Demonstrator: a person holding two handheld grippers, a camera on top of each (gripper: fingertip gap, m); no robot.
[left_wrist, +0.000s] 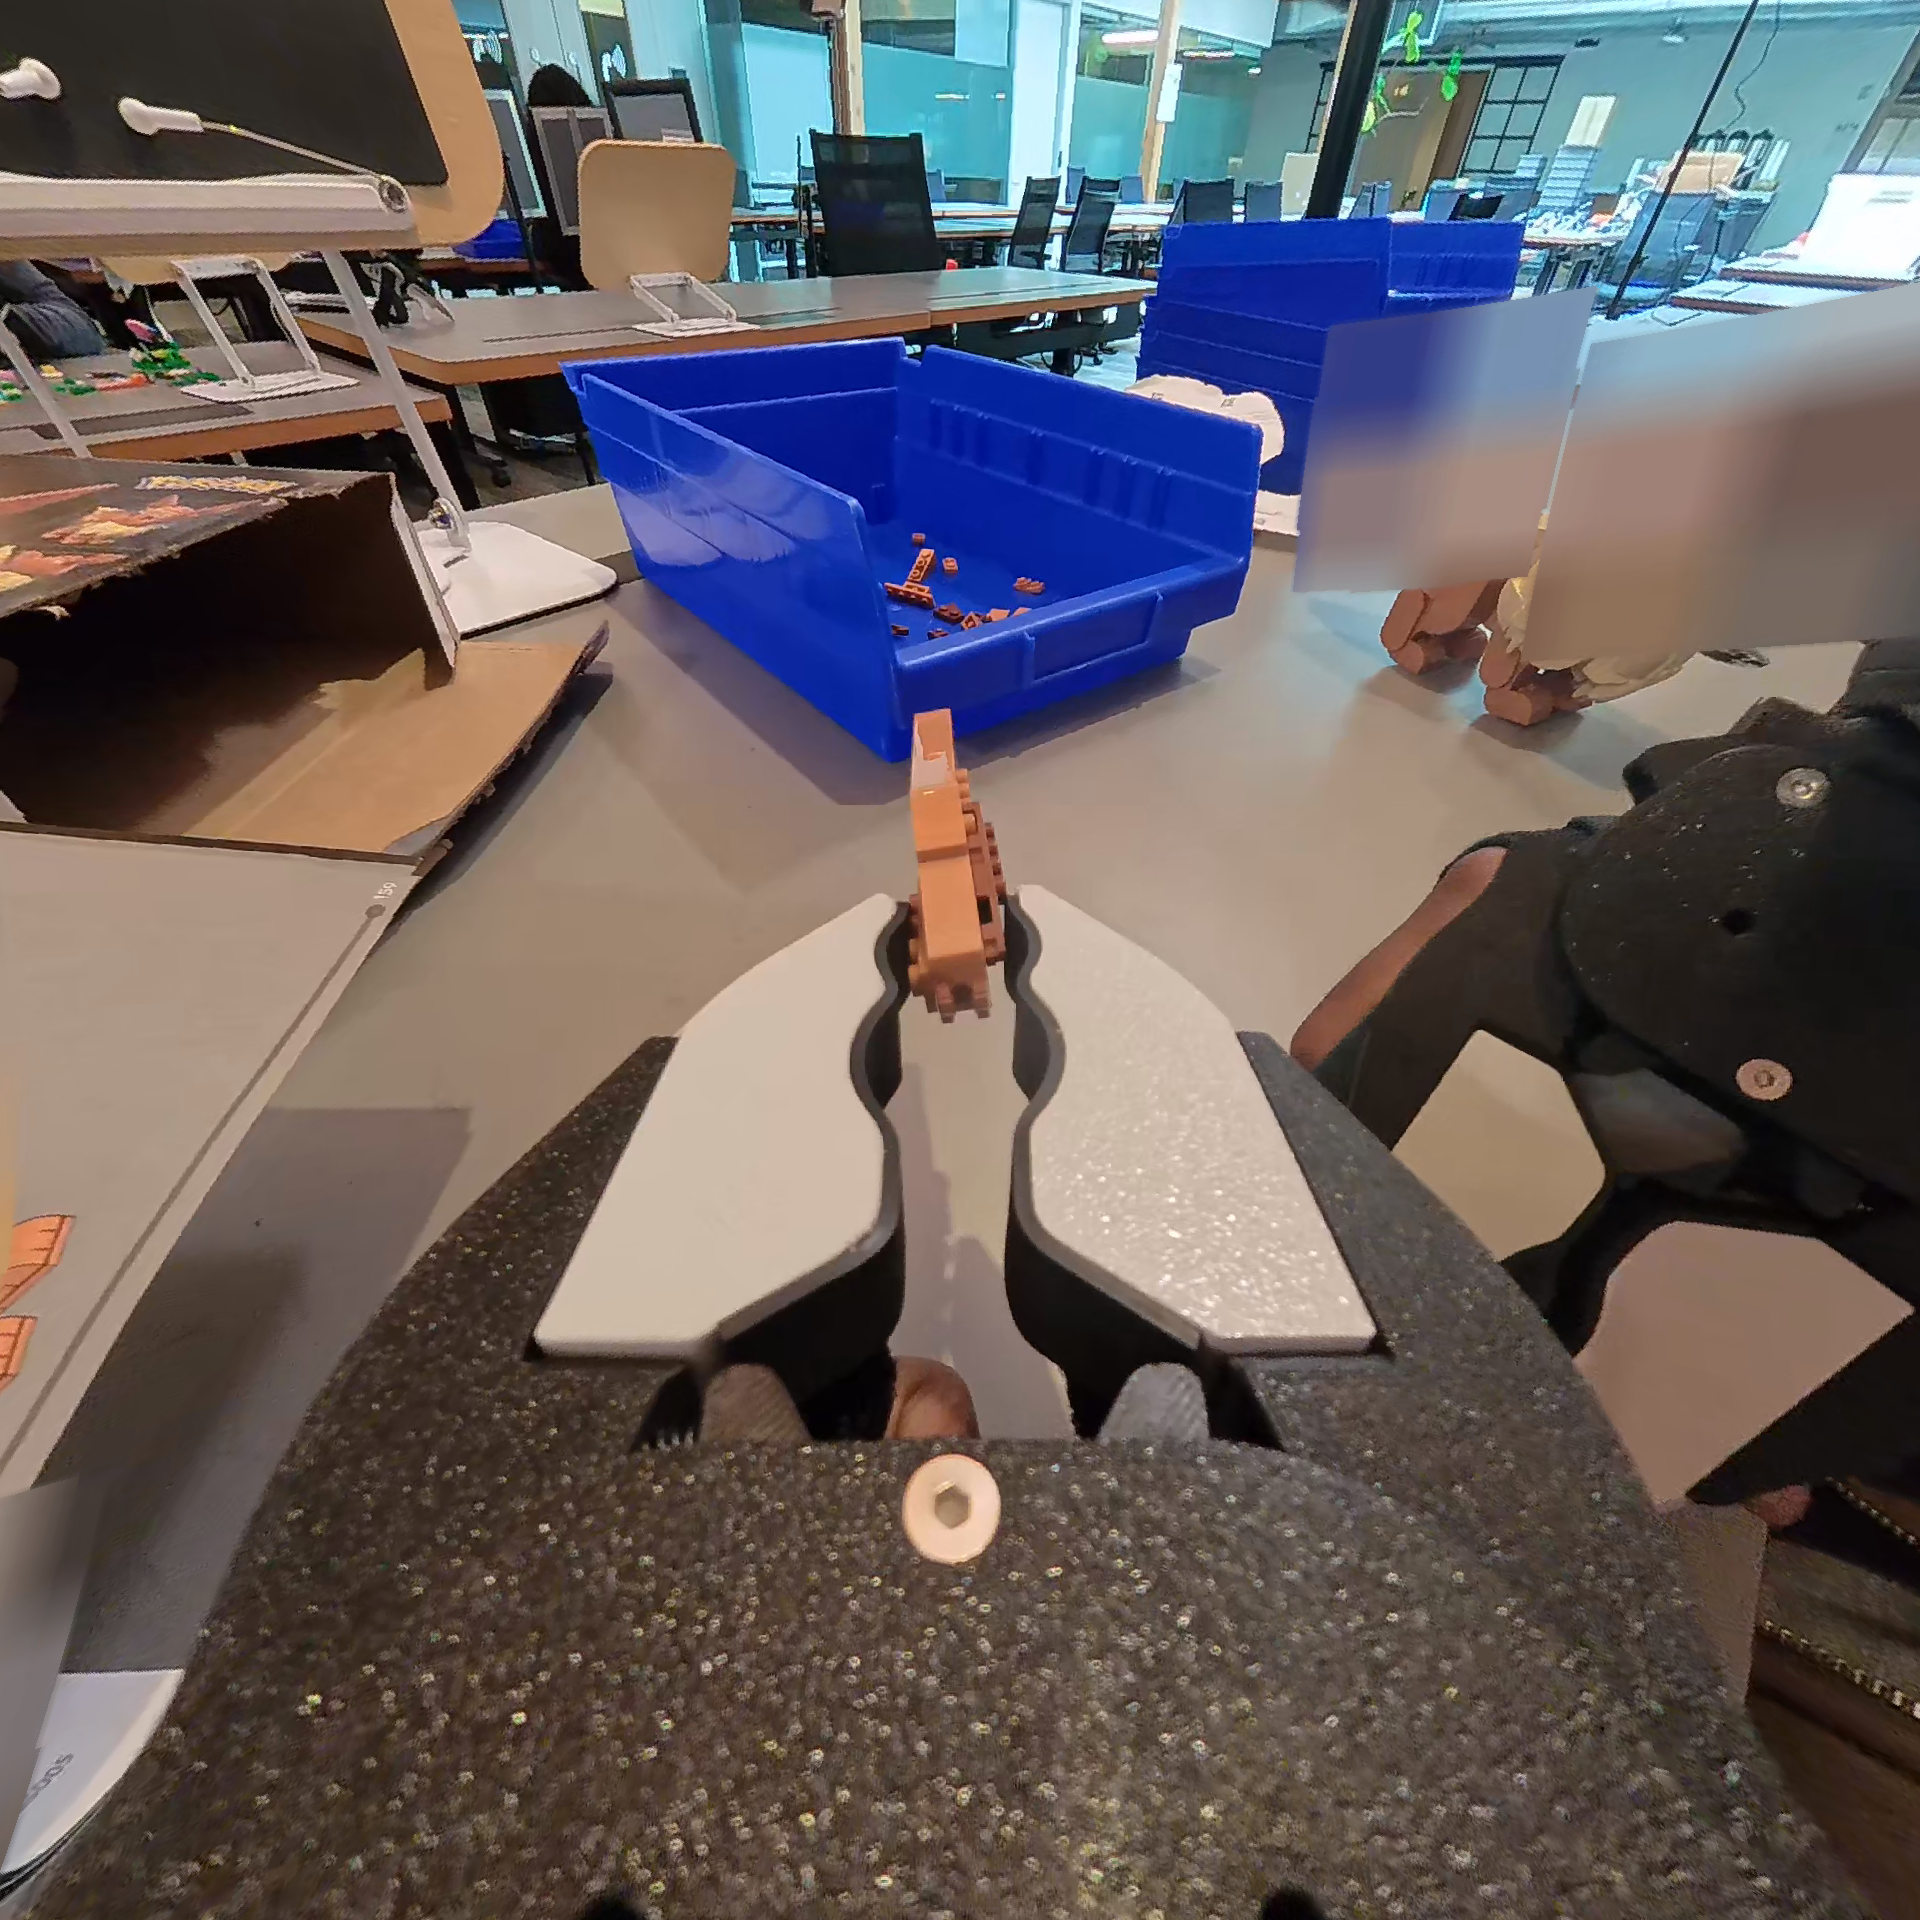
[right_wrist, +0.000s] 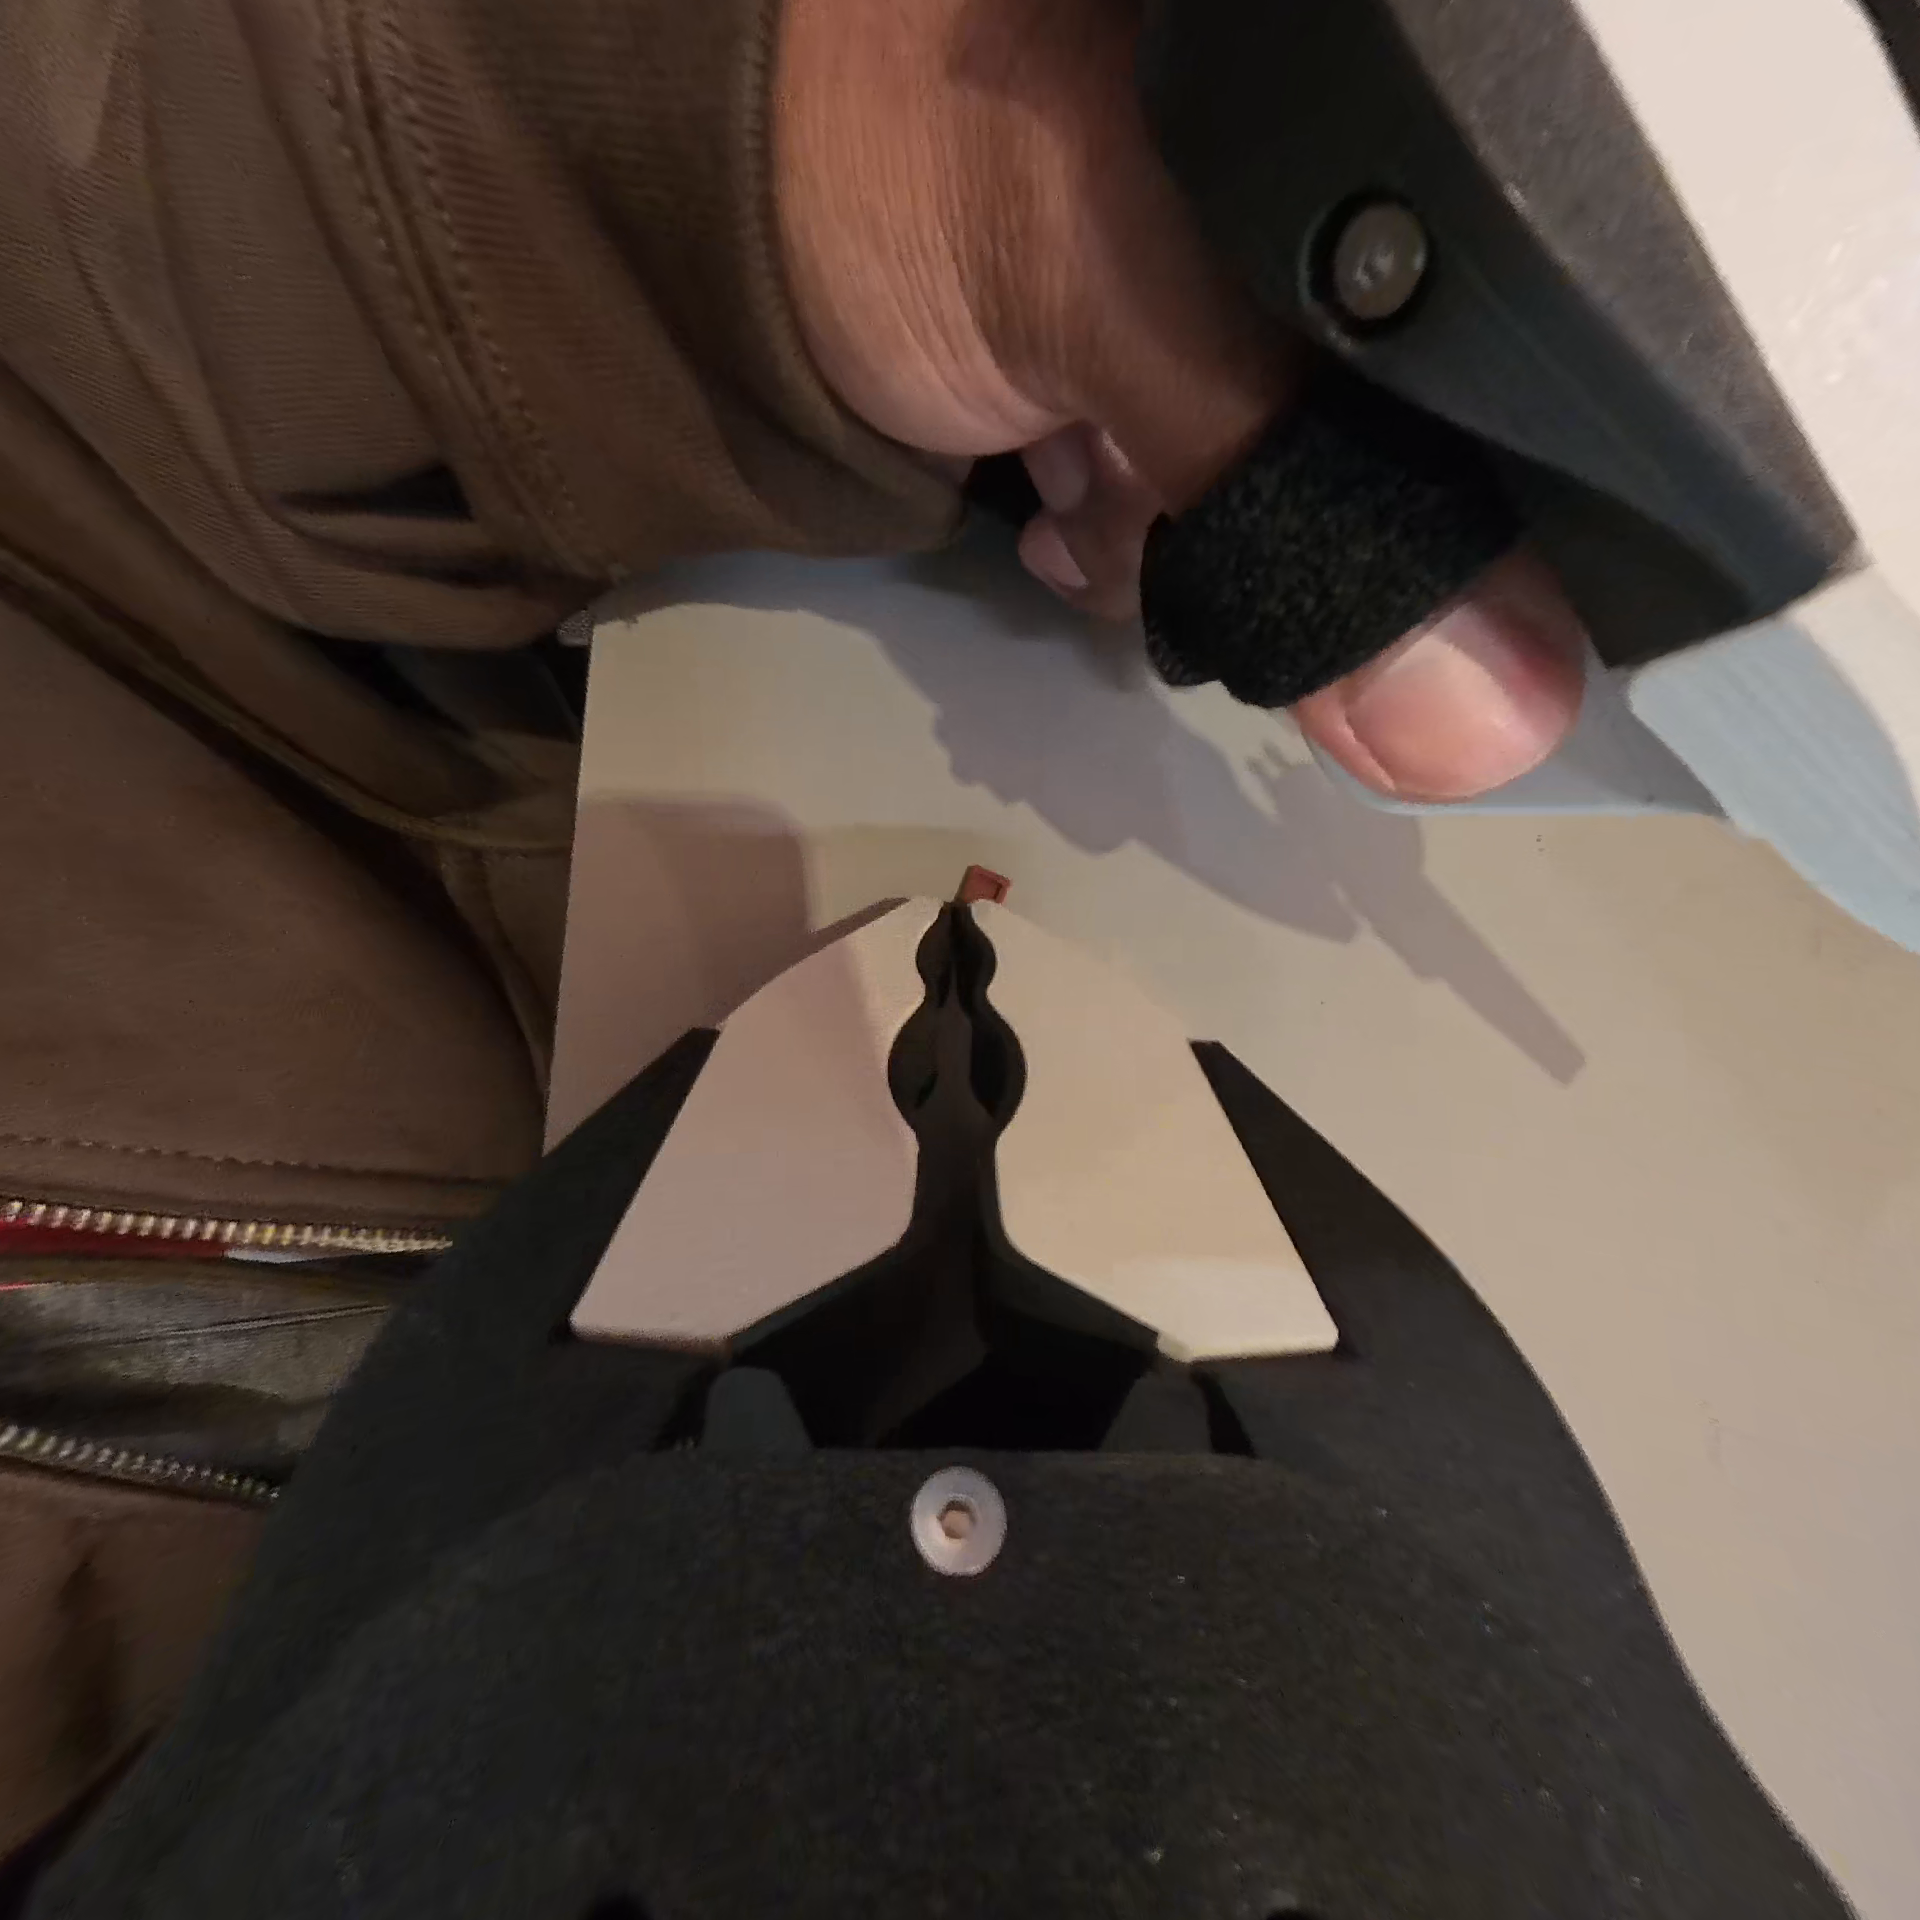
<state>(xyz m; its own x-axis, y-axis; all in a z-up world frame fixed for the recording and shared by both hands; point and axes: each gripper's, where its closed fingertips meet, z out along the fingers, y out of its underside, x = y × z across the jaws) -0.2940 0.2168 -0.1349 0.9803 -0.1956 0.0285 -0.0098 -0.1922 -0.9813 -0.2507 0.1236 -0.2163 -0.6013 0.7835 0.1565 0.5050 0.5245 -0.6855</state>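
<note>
Tongs on the left (left_wrist: 951, 935) squeeze a tan and brown brick piece (left_wrist: 948, 883) from both sides, holding it up over the grey bench (left_wrist: 1247, 852) in front of a blue bin (left_wrist: 748, 540) with small brown bricks (left_wrist: 951, 597) inside. The right tongs (right_wrist: 961, 909) are pinched together on a tiny reddish-brown brick (right_wrist: 985, 886) at their very tips, close to the person's thumb (right_wrist: 1455, 717).

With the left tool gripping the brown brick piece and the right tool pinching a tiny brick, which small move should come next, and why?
Probably bring the right tool with its tiny reddish-brown brick toward the brown brick assembly clamped in the left tool, since the two are still apart.
</note>
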